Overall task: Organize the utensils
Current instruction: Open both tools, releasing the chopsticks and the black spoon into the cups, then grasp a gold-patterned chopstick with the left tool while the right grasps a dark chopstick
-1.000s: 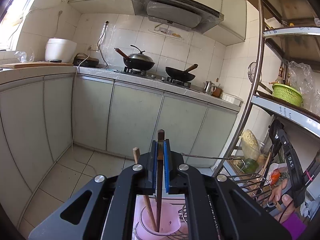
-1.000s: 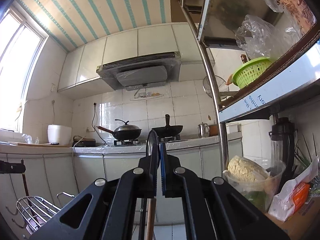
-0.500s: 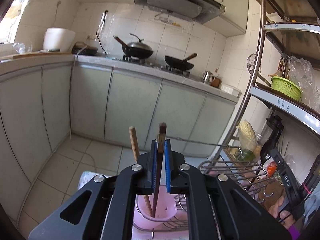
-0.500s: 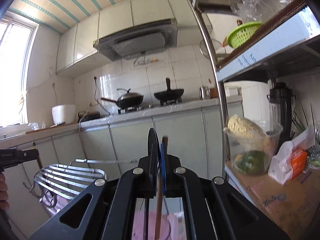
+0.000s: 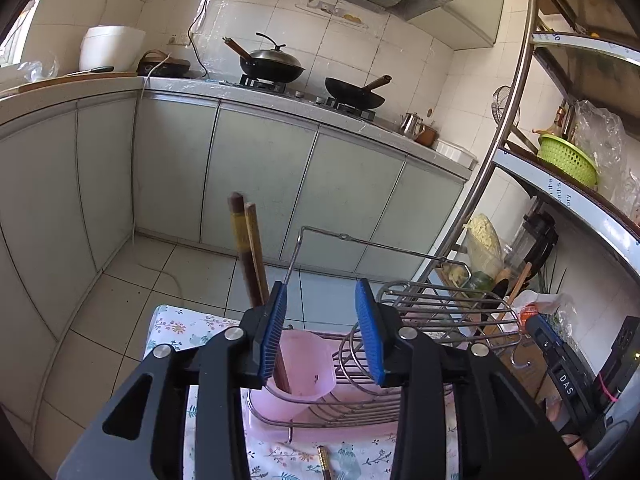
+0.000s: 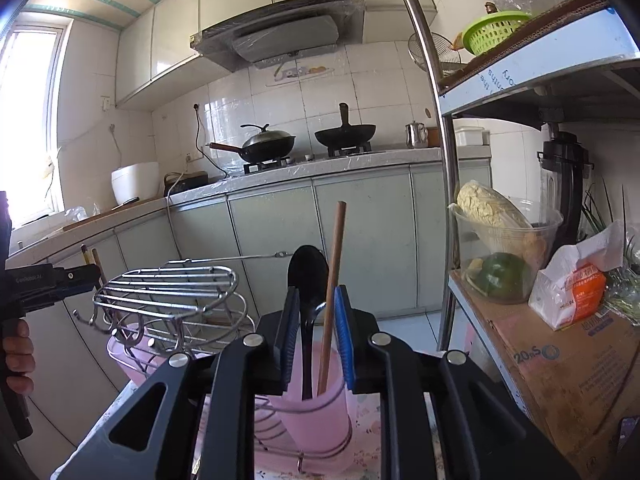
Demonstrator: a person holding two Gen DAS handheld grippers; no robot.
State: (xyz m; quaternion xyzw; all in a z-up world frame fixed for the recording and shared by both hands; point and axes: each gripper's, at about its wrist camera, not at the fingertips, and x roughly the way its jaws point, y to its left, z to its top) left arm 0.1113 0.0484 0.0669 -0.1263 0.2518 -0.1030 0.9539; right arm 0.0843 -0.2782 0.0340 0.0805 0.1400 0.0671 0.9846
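Chopsticks (image 5: 250, 248) leaning in pink cup (image 5: 306, 364) just left of opening, empty left gripper (image 5: 322, 328), right gripper (image 6: 316, 332) opening around spoon (image 6: 308, 280) and stick (image 6: 334, 276), right view alone showing these.

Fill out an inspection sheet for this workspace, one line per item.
Surface: floral cloth under a wire rack.
Job's things: two chopsticks in the left pink cup; black spoon and chopstick in the right pink cup.
Clutter: one chopstick lying on the cloth.
Grippers: left hand-held gripper opening, nothing between pads; right hand-held gripper opening around spoon and chopstick.
Cables: white cord at the counter.
Surroundings: woks, shelving.
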